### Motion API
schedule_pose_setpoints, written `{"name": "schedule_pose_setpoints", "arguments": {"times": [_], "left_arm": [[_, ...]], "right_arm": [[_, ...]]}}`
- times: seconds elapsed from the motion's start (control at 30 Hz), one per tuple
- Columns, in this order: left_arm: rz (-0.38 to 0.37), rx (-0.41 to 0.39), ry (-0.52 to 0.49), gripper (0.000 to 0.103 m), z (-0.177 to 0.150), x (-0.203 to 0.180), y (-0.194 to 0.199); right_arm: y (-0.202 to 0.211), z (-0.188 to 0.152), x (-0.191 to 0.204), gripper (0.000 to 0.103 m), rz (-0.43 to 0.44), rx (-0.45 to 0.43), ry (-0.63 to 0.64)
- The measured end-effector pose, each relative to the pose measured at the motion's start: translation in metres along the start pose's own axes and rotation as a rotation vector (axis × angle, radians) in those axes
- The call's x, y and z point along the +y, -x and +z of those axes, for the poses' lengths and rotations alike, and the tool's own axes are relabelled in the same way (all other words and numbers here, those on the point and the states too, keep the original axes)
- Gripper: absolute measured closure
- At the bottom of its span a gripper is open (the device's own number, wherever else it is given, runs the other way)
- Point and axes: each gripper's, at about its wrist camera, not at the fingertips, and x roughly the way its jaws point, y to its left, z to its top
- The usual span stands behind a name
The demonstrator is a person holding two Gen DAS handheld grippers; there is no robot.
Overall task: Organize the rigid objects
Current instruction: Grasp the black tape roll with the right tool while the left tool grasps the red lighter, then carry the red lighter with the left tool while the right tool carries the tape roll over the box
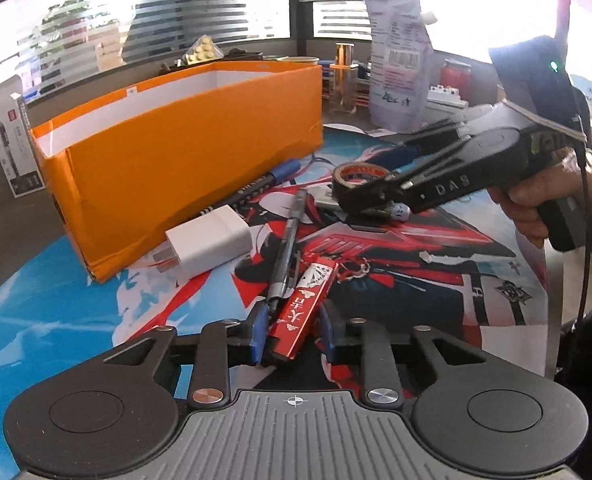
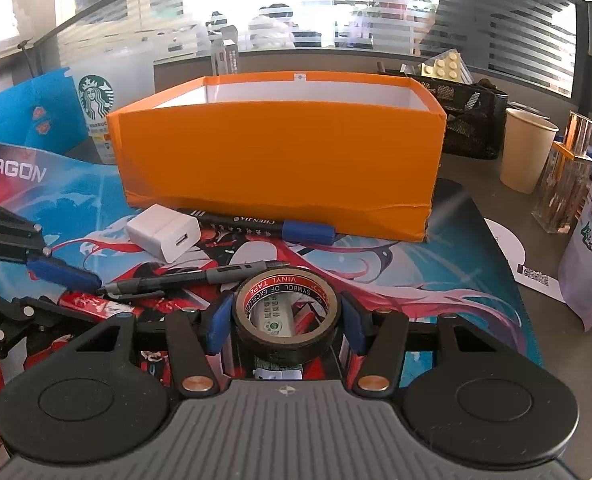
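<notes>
We begin with the printed desk mat (image 2: 436,264), which fills the lower half of both views and carries all loose items. On it, at the centre of the right wrist view and the upper left of the left wrist view, stands the open orange cardboard box (image 2: 279,164); we judge it to be the destination for the rigid objects.

Just in front of the box lie a white USB charger (image 2: 163,238) and a black marker with a blue cap (image 2: 263,224), which touches the box's front wall. Below them lies a black pen (image 2: 175,280).

The right gripper (image 2: 285,318) has its blue pads on either side of a roll of black vinyl tape (image 2: 285,312), its jaws closed on the roll. In the left wrist view the roll appears at centre right, raised slightly above the mat.

The left gripper (image 1: 291,330) straddles a red printed stick-shaped item (image 1: 302,312) at lower centre. Its left pad touches the item; a gap shows at the right pad, so the jaws are not yet gripping.

To do this step well, we keep the tape level, lift it clear of the pen, carry it above the box rim, and release only when it is over the white interior. We close the left gripper squarely, avoiding the pen tip beside its pad.
</notes>
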Motion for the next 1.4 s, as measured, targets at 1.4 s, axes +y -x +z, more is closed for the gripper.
{"name": "schedule_pose_setpoints", "arguments": {"times": [1.4], "left_arm": [[0.160,0.027,0.016,0.087,-0.007,-0.029,0.017]], "right_arm": [[0.020,0.001,0.008,0.051,-0.063,-0.057,-0.007]]}}
